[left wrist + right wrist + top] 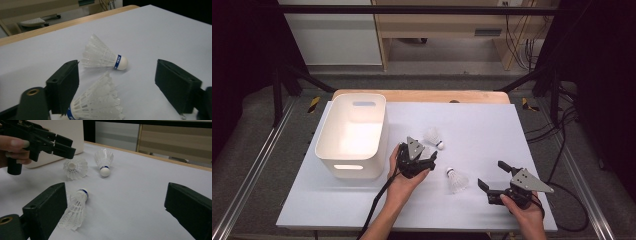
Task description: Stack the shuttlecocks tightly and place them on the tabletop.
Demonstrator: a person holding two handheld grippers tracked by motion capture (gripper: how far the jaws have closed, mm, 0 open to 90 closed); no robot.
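Three white feathered shuttlecocks with blue-banded cork tips lie on the white table sheet (492,125): nearest (75,210), middle (75,167), farthest (103,161). Left gripper (432,159) — jaws apart, empty — hovers just above the middle one (beside the white plastic bin (353,135)). Right gripper (491,176): agape, holding nothing.
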